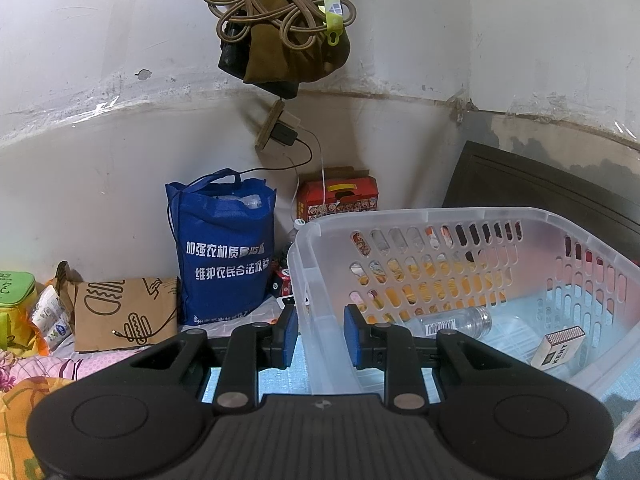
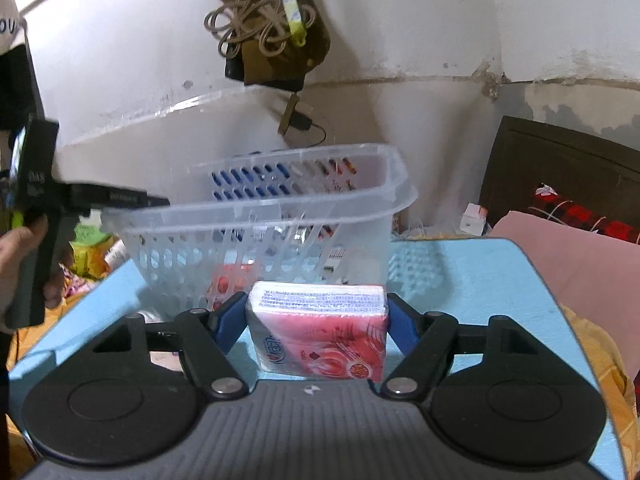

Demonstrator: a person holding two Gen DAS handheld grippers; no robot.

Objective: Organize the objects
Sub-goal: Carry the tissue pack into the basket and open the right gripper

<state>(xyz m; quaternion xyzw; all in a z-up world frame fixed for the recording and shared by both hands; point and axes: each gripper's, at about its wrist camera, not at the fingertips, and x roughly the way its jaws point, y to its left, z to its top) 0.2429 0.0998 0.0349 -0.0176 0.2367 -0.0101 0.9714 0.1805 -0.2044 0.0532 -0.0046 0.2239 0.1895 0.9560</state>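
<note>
R tongs (image 2: 316, 320) clamp 1 tissue pack (image 2: 320, 332); L tongs (image 1: 321, 332) straddle basket (image 1: 440, 216) wall (1 bottle (image 1: 460, 322), 1 matchbox (image 1: 558, 346) inside).

Place: lived-in bedroom of a home.
Bed: dark wooden headboard (image 2: 560, 168) against wall, pink pillow (image 2: 568, 256) and red plaid cloth (image 2: 576, 212) beside it.
Bedding: floral and checked sheets (image 1: 48, 368) under scattered clutter.
Walls: whitewashed plaster (image 1: 100, 60), scuffed and peeling.
Hanging: coiled cords (image 1: 276, 4) and dark bag above wall socket (image 1: 276, 130) with charger.
Clutter: blue tote bag (image 1: 226, 248), paper takeaway bag (image 1: 124, 312), red carton (image 1: 340, 196).
</note>
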